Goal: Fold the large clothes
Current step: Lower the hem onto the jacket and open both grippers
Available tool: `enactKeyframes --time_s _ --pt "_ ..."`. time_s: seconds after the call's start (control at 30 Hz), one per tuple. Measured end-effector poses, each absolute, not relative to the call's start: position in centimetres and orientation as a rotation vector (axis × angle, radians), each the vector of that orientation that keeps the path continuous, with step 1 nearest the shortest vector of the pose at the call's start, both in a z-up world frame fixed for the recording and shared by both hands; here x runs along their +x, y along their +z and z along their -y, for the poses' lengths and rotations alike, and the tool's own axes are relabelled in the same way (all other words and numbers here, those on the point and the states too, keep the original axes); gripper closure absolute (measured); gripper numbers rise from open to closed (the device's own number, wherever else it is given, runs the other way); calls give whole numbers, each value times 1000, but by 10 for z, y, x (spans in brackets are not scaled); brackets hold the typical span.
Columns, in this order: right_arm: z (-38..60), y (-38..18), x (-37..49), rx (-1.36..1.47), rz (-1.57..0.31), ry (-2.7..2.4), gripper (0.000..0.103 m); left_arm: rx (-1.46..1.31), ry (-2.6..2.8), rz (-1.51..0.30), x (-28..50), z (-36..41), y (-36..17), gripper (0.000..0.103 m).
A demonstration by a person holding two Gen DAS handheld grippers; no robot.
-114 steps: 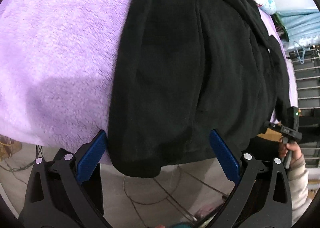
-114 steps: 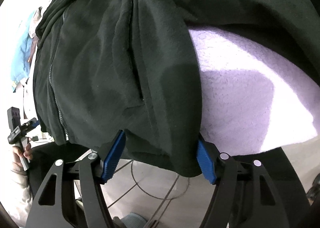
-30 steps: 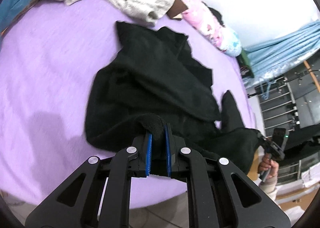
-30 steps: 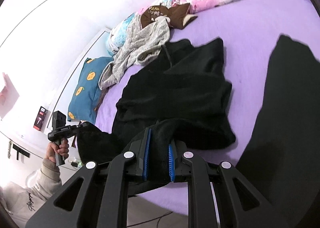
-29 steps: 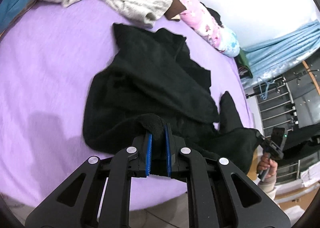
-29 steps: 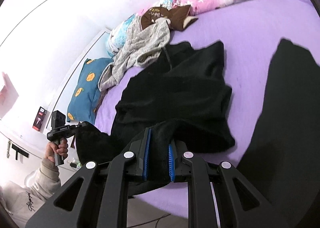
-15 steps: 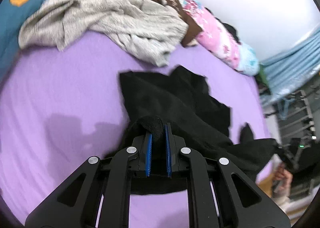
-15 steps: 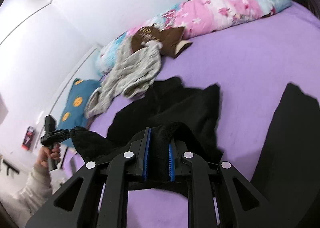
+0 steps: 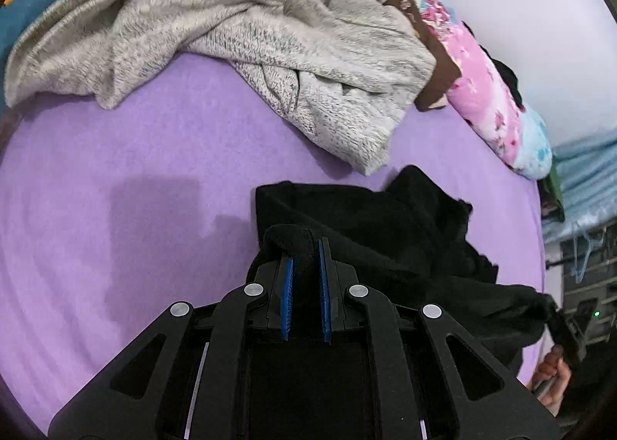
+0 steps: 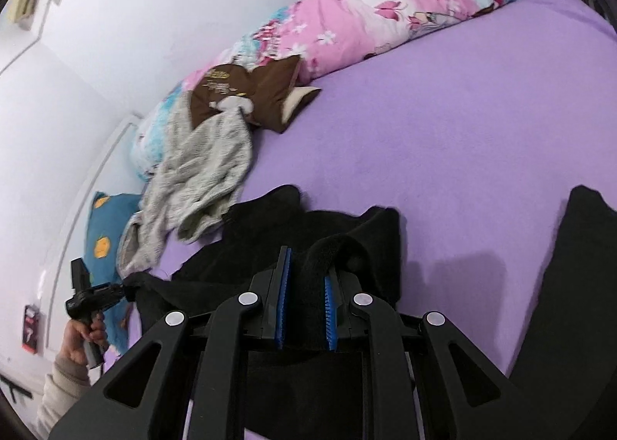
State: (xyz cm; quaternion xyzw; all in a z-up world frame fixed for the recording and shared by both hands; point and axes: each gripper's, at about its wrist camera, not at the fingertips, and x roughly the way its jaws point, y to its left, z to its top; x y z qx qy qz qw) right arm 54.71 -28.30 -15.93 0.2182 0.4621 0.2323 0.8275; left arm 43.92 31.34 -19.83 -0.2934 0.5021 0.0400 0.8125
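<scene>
A black fleece garment lies bunched on the near part of the purple bed, its near edge lifted off the sheet at two corners.

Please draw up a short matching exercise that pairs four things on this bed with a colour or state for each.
Things:
1. black garment
2. knit sweater
3. rolled quilt
4. pillow

Descriptions:
A. teal with orange spots
B. pink and blue floral print, along the wall
C. pinched at two spots by the left gripper and right gripper
D. grey, lying crumpled on the purple sheet

Pairs: 1-C, 2-D, 3-B, 4-A
</scene>
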Motion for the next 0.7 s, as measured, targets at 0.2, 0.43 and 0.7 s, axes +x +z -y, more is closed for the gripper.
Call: enactKeyframes --time_s 0.2,0.43,0.7 --pt "270 -193 590 530 -1029 416 89 -632 122 -1110 483 -322 -225 92" --pt "259 -233 627 529 -1082 330 89 -645 116 -1159 516 -336 -249 87" --pt "263 -250 632 625 -1092 328 84 -701 60 -1138 516 -343 -245 80"
